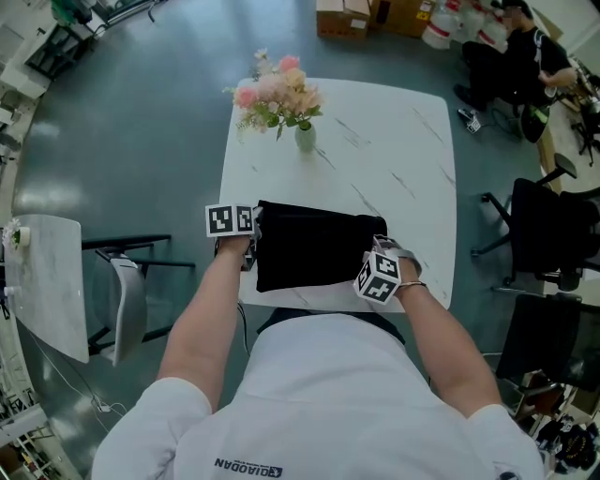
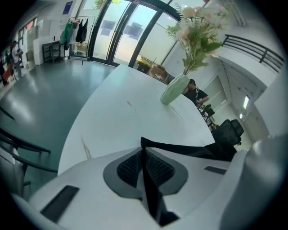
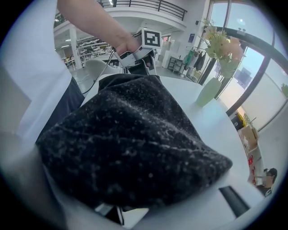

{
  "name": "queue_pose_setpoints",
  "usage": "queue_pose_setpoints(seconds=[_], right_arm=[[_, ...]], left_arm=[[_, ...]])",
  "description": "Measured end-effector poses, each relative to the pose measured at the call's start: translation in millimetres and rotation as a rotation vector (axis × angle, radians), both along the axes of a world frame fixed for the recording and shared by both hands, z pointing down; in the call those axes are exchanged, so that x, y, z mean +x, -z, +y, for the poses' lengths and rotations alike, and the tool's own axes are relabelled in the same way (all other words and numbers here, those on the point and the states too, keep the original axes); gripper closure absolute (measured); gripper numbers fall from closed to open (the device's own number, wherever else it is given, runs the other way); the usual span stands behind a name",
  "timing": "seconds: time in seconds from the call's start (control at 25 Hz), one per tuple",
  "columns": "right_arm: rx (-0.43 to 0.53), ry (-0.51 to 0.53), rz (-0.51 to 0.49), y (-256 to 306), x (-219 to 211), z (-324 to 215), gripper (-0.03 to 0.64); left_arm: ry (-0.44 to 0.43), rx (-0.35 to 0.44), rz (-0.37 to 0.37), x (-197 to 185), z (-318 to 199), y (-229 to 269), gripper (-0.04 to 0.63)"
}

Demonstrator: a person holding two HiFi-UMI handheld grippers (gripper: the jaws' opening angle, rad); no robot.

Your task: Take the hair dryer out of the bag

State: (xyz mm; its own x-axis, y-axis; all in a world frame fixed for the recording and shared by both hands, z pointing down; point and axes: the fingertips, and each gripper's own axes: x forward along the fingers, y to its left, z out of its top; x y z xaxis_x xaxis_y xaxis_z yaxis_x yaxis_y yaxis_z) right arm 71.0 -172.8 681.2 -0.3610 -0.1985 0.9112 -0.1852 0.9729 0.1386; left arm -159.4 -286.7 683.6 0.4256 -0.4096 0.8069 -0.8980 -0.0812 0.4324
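A big open-plan office or lab hall. Polished grey-green floor (image 1: 141,122) runs all round a white marble-look table (image 1: 412,141) bearing a vase of flowers (image 1: 305,138). Cardboard boxes (image 1: 343,19) are stacked at 12 o'clock, a person (image 1: 511,56) sits at 1 o'clock, and black office chairs (image 1: 548,230) stand at 3 o'clock. The left gripper view shows tall glass doors (image 2: 121,33), a clothes rack (image 2: 76,31) and a mezzanine railing (image 2: 256,47).

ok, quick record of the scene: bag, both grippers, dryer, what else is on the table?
bag: black, lying at the near edge of the white table
left gripper: shut, pinching a thin edge of the bag
right gripper: closed on the bag's bulky end
dryer: not visible, not out yet
other: vase with flowers, far side, apart from the bag
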Motion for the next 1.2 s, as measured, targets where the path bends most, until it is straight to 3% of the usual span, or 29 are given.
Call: queue_pose_setpoints(seconds=[0.52,0.68,0.76,0.84,0.96,1.2], right_arm=[[0.000,-0.109,0.016,2.0,63.7,3.7,0.445],[-0.001,-0.113,0.015,0.5,67.5,4.3,0.443],[-0.001,-0.114,0.015,0.0,67.7,4.2,0.443],[-0.001,-0.112,0.018,-0.1,68.0,5.0,0.443],[-0.003,-0.110,0.024,0.0,68.0,5.9,0.443],[0.004,-0.114,0.019,0.2,69.0,3.1,0.443]], left_arm=[[0.059,0.002,-0.015,-13.7,1.8,-2.7,0.561],[0.087,0.037,0.036,-13.7,1.2,4.4,0.558],[0.089,0.073,0.066,-17.7,4.8,15.7,0.504],[0.048,0.069,0.107,-17.0,21.2,25.8,0.455],[-0.075,0.002,0.151,-4.6,68.0,31.9,0.429],[-0.329,-0.114,0.045,23.1,160.7,18.4,0.380]])
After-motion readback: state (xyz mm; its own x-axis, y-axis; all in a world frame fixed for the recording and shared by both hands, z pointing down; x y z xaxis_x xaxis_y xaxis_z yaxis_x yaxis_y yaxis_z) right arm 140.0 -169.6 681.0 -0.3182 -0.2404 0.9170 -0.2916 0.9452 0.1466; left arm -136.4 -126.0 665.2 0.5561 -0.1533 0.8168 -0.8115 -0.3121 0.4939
